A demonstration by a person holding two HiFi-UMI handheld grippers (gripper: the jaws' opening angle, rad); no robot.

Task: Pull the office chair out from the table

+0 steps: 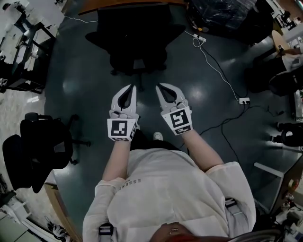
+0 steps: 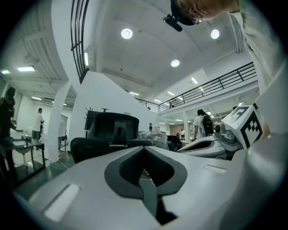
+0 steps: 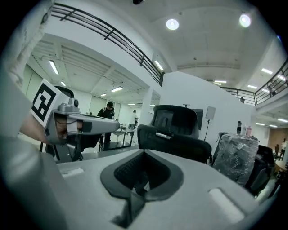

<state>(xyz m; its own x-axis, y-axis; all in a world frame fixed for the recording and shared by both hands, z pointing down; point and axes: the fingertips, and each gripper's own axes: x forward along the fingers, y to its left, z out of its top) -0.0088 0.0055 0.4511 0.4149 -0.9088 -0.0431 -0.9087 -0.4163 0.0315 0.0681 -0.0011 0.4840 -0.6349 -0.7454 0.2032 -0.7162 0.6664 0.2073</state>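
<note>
The black office chair (image 1: 135, 40) stands at the top of the head view, tucked against the brown table edge (image 1: 128, 4), with its back towards me. My left gripper (image 1: 134, 88) and right gripper (image 1: 158, 86) are held side by side over the dark floor, short of the chair and apart from it. Both point at the chair, their jaws closed tip to tip with nothing between them. In the left gripper view the chair (image 2: 112, 134) rises beyond the shut jaws. In the right gripper view the chair (image 3: 175, 139) stands straight ahead.
A second black chair (image 1: 40, 151) stands at the lower left. A white cable runs across the floor to a power strip (image 1: 244, 100) on the right. Desks with equipment (image 1: 23, 42) line the left side. A plastic-wrapped bundle (image 3: 236, 155) sits right of the chair. People stand in the background.
</note>
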